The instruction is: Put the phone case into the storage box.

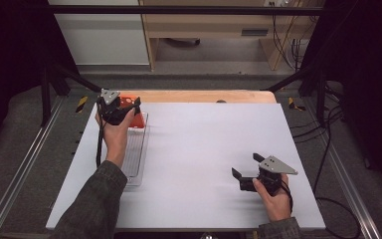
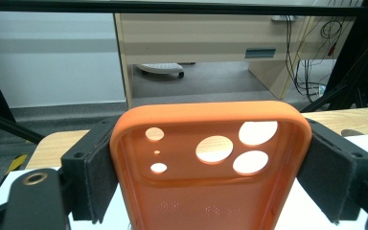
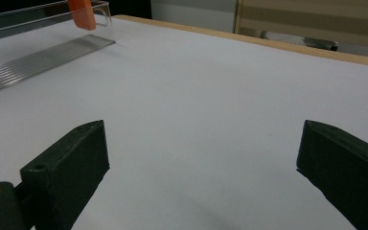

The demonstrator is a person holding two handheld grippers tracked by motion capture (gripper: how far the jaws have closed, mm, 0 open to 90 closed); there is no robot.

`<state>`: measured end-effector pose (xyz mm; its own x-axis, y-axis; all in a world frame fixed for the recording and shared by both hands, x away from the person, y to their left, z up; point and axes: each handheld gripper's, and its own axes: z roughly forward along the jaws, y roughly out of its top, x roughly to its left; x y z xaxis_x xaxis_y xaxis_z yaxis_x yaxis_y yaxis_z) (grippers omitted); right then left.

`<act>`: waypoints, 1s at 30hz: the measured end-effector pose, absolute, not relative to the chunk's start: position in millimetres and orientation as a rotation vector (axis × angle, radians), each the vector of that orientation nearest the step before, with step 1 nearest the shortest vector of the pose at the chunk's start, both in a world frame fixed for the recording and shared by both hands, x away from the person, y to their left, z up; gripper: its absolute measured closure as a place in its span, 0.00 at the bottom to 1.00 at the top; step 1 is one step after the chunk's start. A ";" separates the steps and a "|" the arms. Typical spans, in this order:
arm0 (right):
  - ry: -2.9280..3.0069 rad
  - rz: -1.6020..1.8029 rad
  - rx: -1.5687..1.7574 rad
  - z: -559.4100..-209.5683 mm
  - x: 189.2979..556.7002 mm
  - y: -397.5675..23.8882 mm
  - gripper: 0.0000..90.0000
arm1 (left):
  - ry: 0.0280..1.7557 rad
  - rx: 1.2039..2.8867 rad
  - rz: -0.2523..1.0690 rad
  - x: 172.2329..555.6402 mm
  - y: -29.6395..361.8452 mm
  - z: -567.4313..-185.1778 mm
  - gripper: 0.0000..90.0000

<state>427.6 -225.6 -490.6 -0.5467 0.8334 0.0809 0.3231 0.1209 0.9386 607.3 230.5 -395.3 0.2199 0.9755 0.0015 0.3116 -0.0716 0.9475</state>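
White table fills the middle of the high view, its wooden far edge showing beyond the white top. Clear plastic tray, long and ribbed, lies along the left side of the table, running from the far end toward the person. At the far end of that tray the left gripper is held up in the person's left hand, a dark sleeve reaching in from the near edge. Its jaws are clamped on the two long sides of an orange phone case; in the left gripper view the case stands between the black pads with its inner face toward the camera and its camera cut-outs uppermost. In the high view the case hangs over the tray's far end; whether it touches the tray I cannot tell. Well apart from the tray, near the table's right near corner, the right gripper rests low in the right hand, its jaws spread wide with only bare table between them.
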 end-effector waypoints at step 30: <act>1.937 1.423 1.112 -490.8 427.7 -225.3 0.04 | 1.280 1.583 0.902 612.5 233.4 -404.3 0.18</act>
